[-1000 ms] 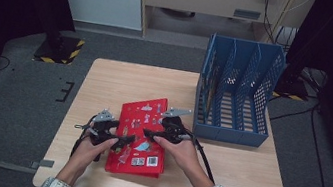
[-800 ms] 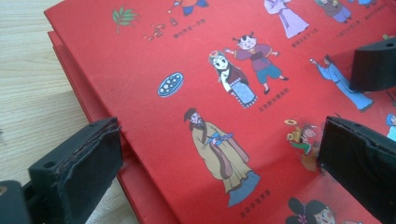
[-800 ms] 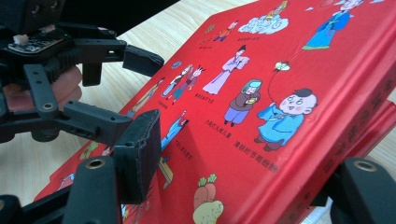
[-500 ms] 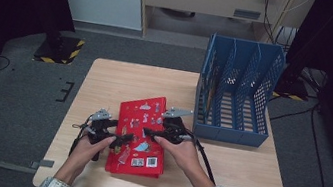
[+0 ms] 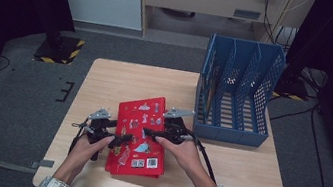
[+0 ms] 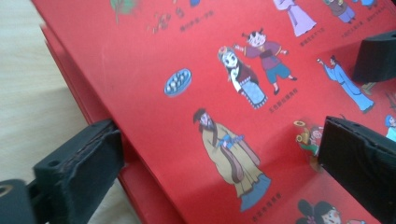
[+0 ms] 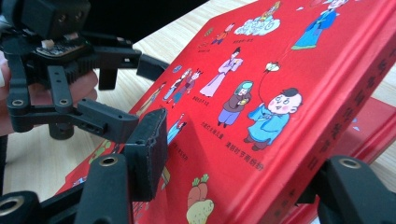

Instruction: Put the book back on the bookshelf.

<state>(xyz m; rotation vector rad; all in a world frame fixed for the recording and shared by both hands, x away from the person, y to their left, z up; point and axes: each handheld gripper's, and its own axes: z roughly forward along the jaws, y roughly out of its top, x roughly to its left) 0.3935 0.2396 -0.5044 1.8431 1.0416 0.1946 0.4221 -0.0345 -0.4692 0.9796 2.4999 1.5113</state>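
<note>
Two red picture books lie stacked on the table [image 5: 121, 81]. The top red book [image 5: 140, 135] [image 6: 224, 93] [image 7: 261, 70] is tilted, its spine edge raised off the lower red book [image 7: 373, 126] [image 6: 140, 196]. My right gripper [image 5: 150, 134] [image 7: 252, 172] has just been closing its jaws and is shut on the top book, one pad on the cover and the other jaw under the spine. My left gripper [image 5: 121, 139] [image 6: 219, 161] stands open at the book's left edge, one jaw beside the edge and one over the cover.
A blue file rack [image 5: 236, 89] with upright dividers stands at the table's right rear. Bare wood lies behind and left of the books. The person's hands come in from the table's front edge.
</note>
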